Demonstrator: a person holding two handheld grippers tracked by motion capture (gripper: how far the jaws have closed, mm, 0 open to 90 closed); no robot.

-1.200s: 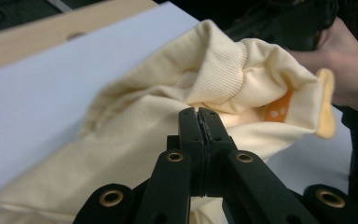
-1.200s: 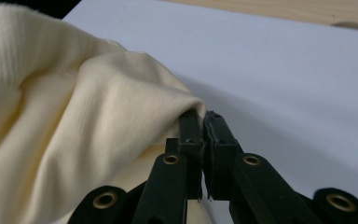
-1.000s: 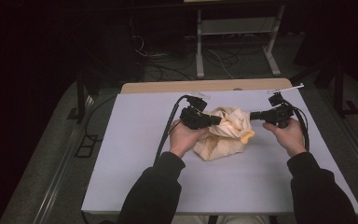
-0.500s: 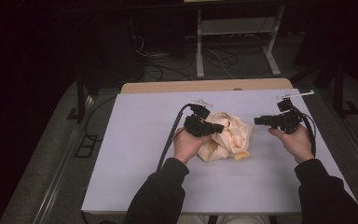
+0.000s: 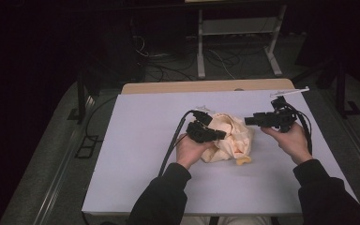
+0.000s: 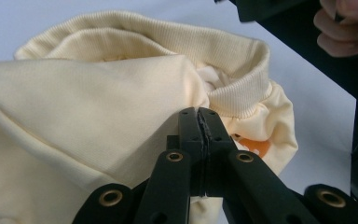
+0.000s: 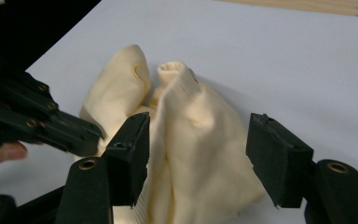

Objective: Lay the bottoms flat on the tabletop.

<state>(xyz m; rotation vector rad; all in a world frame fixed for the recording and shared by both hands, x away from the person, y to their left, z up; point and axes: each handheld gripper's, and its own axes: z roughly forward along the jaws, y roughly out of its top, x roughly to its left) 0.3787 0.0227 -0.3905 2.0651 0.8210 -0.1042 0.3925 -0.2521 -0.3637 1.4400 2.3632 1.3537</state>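
the soft pale yellow cloth top (image 5: pixel 229 138) lies bunched in the middle of the white table (image 5: pixel 136 140), the left gripper (image 6: pixel 199 122) pinches its fabric tight, and the right gripper (image 7: pixel 198 158), jaws just opening and empty beside it, probably needs a new hold to spread it.

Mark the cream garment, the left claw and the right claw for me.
cream garment (image 5: pixel 232 136), high view, on the bunched cloth.
left claw (image 6: pixel 199 122), left gripper view, at the shut tips pinching the cloth.
right claw (image 7: pixel 198 156), right gripper view, in the open gap between tips.
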